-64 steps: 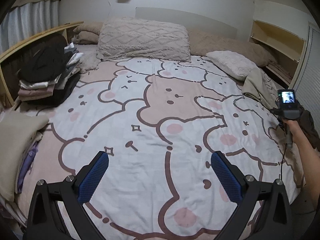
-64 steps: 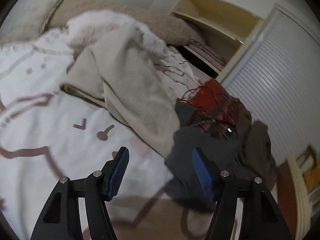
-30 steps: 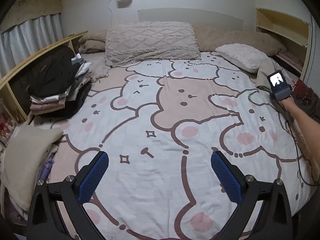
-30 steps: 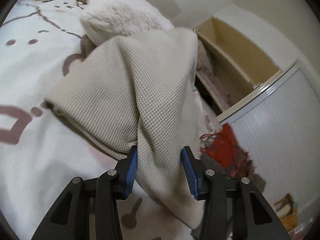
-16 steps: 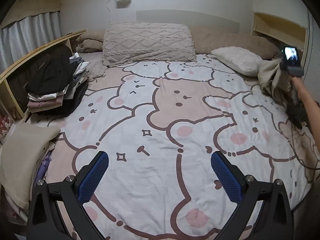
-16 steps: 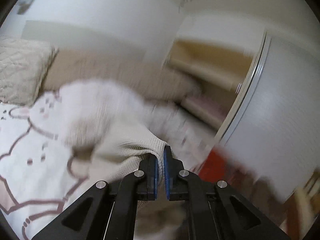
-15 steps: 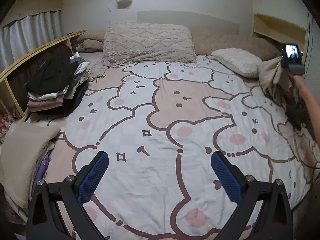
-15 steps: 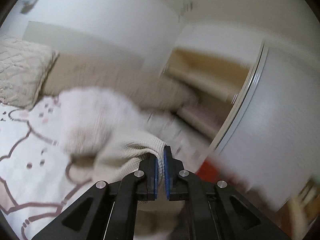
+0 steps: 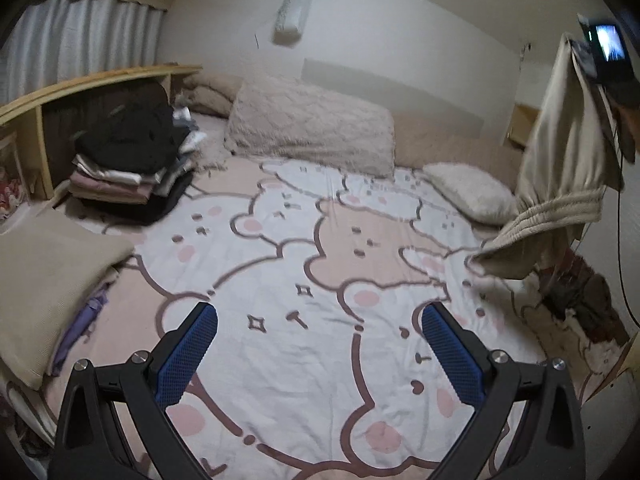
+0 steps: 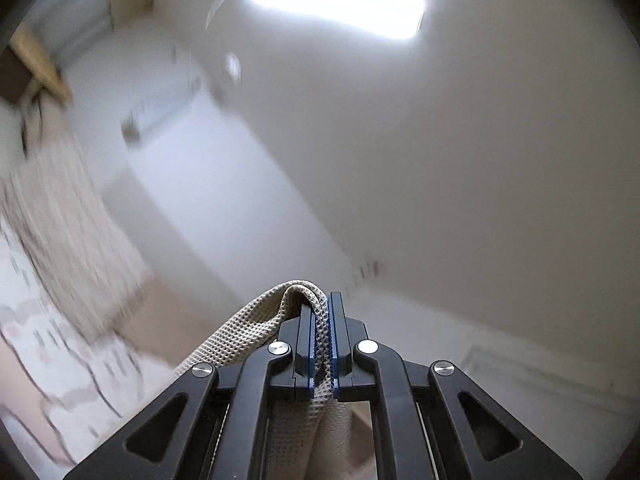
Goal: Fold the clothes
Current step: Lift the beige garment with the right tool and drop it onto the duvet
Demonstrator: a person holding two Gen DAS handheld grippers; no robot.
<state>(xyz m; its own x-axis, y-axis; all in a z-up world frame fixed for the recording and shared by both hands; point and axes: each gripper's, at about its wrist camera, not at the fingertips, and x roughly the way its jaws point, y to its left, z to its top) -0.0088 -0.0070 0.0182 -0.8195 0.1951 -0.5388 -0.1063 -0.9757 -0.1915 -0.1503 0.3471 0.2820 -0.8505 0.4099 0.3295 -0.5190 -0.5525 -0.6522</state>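
Note:
A beige waffle-knit garment [image 9: 560, 168] hangs high at the right of the left wrist view, its ribbed hem swinging just above the bed. My right gripper [image 10: 323, 320] is shut on a fold of that garment [image 10: 240, 340] and points up at the ceiling. In the left wrist view the right gripper [image 9: 600, 60] shows at the top right, held up by a hand. My left gripper [image 9: 320, 344] stands open low over the bear-print bedsheet [image 9: 320, 280], nothing between its blue pads.
A stack of folded clothes [image 9: 128, 168] sits at the bed's far left, a beige folded piece [image 9: 44, 280] nearer left. Pillows [image 9: 312, 128] line the headboard. Dark and red clothes [image 9: 576, 292] lie heaped at the bed's right edge.
My right gripper closed on the beige garment and lifted it high off the bed, tilting up toward the ceiling. The left gripper stayed open over the sheet.

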